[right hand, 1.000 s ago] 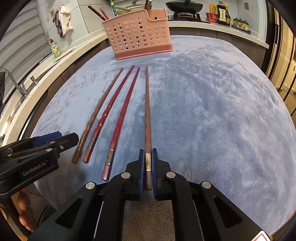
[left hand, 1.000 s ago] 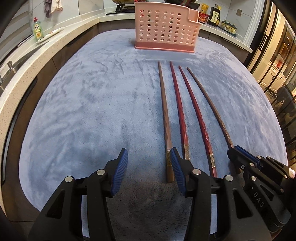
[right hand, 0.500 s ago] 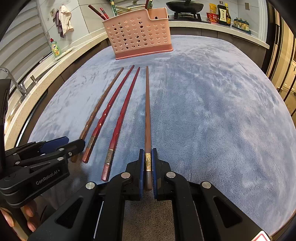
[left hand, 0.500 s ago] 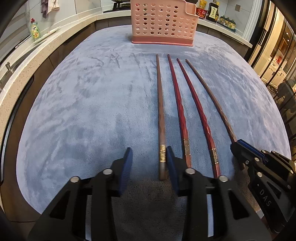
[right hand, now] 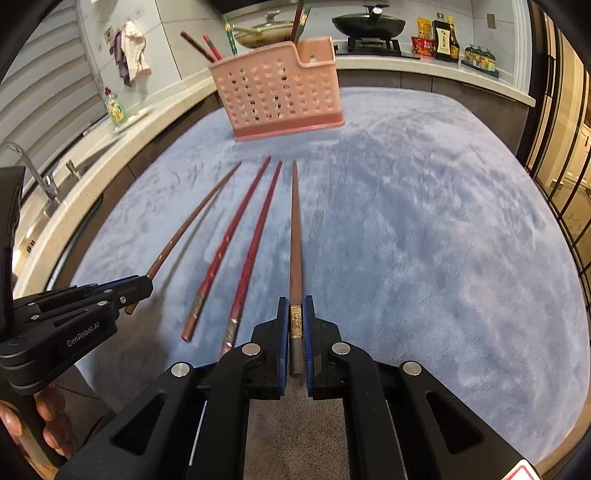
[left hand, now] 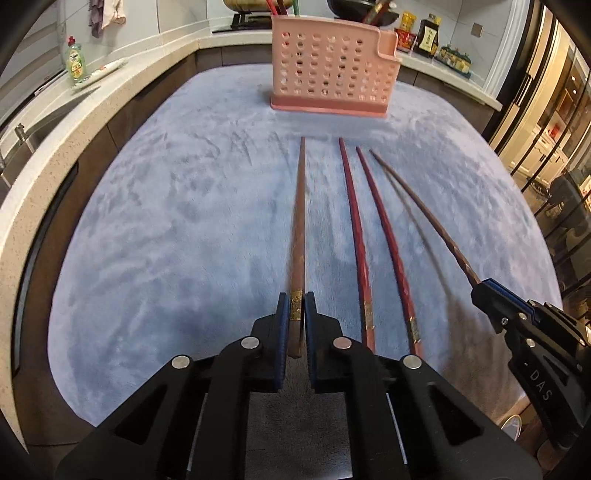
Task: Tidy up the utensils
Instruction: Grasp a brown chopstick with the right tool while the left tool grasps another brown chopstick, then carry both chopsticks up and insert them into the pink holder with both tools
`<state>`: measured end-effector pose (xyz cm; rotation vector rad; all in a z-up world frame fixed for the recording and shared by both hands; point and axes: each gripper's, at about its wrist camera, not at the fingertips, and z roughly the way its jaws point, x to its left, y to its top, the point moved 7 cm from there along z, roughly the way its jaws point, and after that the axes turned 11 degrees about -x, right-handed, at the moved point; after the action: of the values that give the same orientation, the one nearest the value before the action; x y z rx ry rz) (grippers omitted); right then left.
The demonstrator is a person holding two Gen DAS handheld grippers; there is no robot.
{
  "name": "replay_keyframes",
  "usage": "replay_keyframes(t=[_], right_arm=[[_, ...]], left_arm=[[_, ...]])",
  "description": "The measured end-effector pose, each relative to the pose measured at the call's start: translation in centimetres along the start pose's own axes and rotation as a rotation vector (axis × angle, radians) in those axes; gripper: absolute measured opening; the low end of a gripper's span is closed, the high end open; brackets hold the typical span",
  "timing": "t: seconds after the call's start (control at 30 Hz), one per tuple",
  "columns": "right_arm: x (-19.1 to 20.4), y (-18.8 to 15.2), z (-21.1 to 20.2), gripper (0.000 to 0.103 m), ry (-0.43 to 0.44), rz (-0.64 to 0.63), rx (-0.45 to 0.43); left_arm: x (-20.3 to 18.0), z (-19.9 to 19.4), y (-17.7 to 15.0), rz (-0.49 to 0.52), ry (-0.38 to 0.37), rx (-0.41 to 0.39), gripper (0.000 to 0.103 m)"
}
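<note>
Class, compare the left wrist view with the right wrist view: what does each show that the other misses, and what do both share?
Left wrist only: a doorway at the right edge.
Right wrist only: a tap, a black pan and the hand holding the left gripper.
Both: the pink holder, two red chopsticks lying between two brown ones, each brown one clamped in a shut gripper.

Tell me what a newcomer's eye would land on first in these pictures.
Four long chopsticks fan out on the blue-grey plush mat: the two outer brown wooden chopsticks are each clamped by black tongs, the left tongs and the right tongs, and two red chopsticks lie between them. Behind them stands a pink perforated plastic utensil holder.
</note>
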<state>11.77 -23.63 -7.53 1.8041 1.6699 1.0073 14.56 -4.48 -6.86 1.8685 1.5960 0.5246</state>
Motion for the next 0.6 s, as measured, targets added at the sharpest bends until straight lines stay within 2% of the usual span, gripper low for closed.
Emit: replay_keyframes(t=[0.3,0.6], right_arm=[[-0.2,8.9,-3.7,0.007,0.027,0.015,-0.192],[0.1,17.0,-4.4,0.007,0.055,0.021,-0.328]], left_arm=[[1.3,-4.3,7.2,-0.035,0.006,-0.156,0.008],[1.5,-6.1,15.2,-0.042,0.007,-0.285,0.007]])
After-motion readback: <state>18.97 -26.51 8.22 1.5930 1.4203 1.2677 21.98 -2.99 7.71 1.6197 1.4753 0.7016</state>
